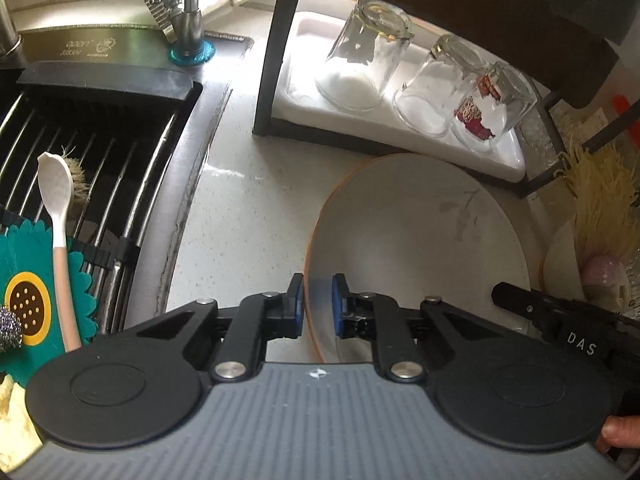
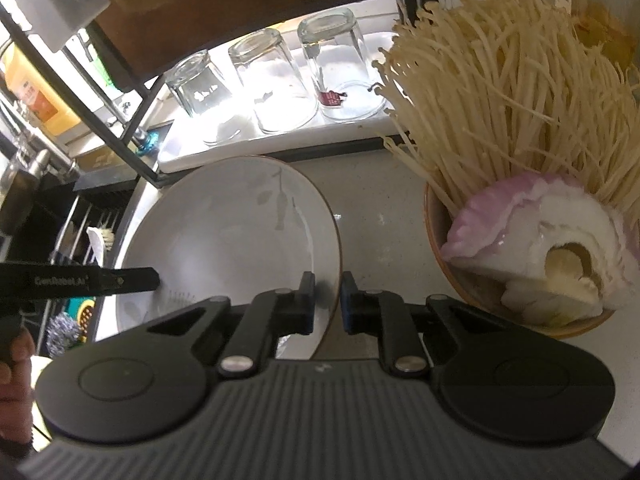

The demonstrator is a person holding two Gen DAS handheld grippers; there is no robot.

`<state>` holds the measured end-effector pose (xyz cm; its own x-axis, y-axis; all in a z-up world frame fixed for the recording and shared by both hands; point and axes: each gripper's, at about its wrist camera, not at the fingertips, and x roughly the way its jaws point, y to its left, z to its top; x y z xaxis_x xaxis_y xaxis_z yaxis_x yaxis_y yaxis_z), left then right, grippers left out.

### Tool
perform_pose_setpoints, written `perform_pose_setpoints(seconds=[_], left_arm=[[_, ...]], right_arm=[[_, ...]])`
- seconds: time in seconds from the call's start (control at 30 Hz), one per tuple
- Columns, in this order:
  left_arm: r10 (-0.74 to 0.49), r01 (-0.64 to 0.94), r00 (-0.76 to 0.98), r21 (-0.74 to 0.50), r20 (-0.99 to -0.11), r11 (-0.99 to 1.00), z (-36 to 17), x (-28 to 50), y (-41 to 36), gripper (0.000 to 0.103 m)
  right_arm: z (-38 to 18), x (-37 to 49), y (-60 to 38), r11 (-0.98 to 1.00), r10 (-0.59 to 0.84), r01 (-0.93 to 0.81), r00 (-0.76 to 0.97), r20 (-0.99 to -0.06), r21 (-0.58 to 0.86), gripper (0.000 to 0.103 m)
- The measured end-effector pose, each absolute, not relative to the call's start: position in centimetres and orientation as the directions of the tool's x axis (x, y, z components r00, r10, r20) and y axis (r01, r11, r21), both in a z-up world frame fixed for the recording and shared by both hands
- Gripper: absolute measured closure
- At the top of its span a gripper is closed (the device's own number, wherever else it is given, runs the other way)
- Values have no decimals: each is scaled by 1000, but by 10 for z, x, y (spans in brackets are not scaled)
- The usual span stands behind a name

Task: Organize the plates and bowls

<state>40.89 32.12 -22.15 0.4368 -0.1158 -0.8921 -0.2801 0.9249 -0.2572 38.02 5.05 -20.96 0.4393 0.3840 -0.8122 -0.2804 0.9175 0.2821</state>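
A white deep plate [image 1: 420, 232] with a thin orange rim and a faint leaf print lies on the pale counter. My left gripper [image 1: 318, 308] is shut on its near-left rim, with the blue pads on either side of the edge. In the right wrist view the same plate [image 2: 224, 232] tilts up slightly, and my right gripper [image 2: 328, 304] is shut on its right rim. A tan bowl [image 2: 434, 240] of enoki mushrooms and cut onion stands just right of the plate, apart from it. Each gripper's dark finger shows at the edge of the other's view.
Three upturned glasses [image 1: 360, 60] stand on a white tray [image 1: 508, 160] under a dark shelf frame [image 1: 268, 80] behind the plate. On the left is a sink with a metal drain rack [image 1: 100, 152], a white spoon [image 1: 58, 200], a teal flower mat [image 1: 36, 280] and a faucet [image 1: 190, 12].
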Motion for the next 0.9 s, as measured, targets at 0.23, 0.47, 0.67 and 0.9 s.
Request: perform_pose_setpoints(seconds=[0.23, 0.47, 0.67, 0.9], left_arm=[[-105, -269, 429, -238, -897, 933, -214, 402, 316, 87], [-92, -258, 445, -226, -891, 939, -203, 390, 309, 87], [-96, -268, 442, -233, -892, 935, -205, 381, 307, 87], [-114, -296, 433, -260, -894, 919, -214, 379, 311, 87]], right_arm=[[-200, 374, 47, 919, 379, -286, 450, -809, 272, 88], [-196, 364, 37, 909, 404, -289, 444, -799, 299, 88], [-198, 357, 31, 903, 421, -283, 437, -795, 323, 88], [-199, 363, 26, 887, 459, -265, 429, -778, 377, 87]])
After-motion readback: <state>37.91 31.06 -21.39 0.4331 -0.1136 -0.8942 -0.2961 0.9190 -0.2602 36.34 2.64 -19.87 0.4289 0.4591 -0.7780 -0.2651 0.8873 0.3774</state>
